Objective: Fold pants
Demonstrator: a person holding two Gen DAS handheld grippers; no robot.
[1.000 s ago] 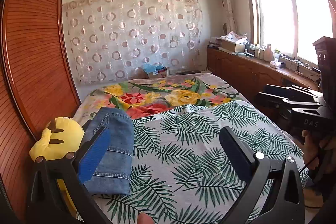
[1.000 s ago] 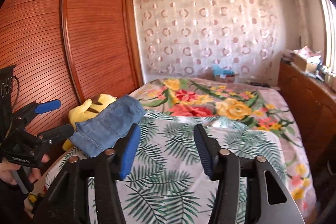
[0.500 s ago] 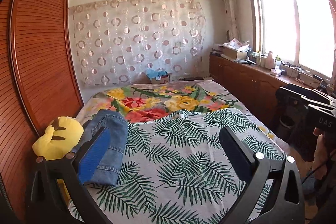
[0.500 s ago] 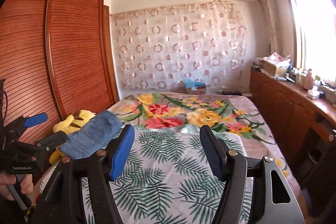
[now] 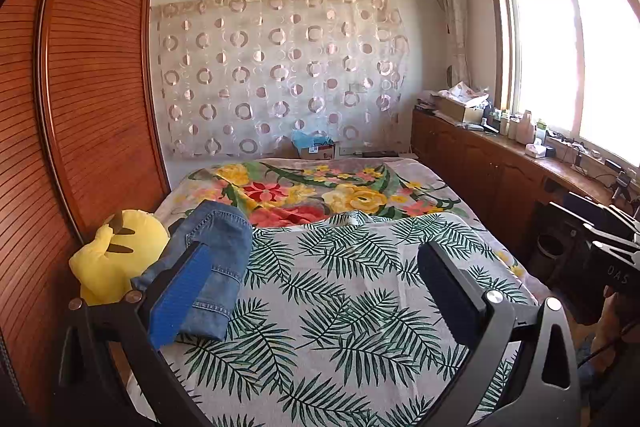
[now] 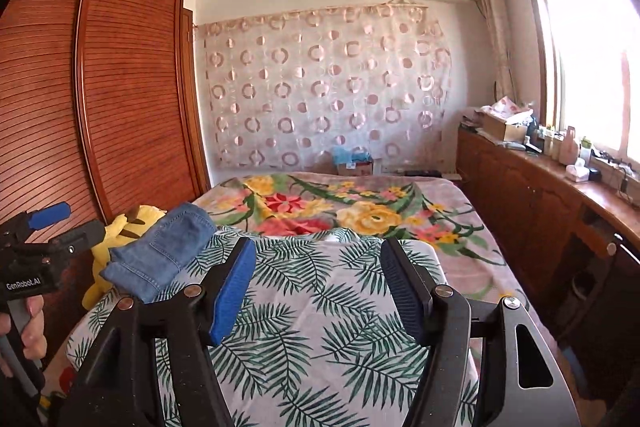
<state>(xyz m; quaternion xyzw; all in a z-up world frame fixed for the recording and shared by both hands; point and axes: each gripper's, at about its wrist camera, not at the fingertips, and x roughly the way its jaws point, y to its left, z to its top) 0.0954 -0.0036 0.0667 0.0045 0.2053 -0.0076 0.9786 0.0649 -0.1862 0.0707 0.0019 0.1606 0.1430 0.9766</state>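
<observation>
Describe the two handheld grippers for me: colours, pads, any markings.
Both are black, angular frames with silver screws. The left gripper has ribbed blue pads; white "GenRobot.AI" lettering shows on its body in the right wrist view, above a bare hand. The right gripper has matching blue pads, and its body shows "DAS" in the left wrist view.

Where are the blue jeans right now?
The folded jeans lie on the left side of the bed, on the edge of the palm-leaf sheet, right beside the yellow plush toy.
</observation>
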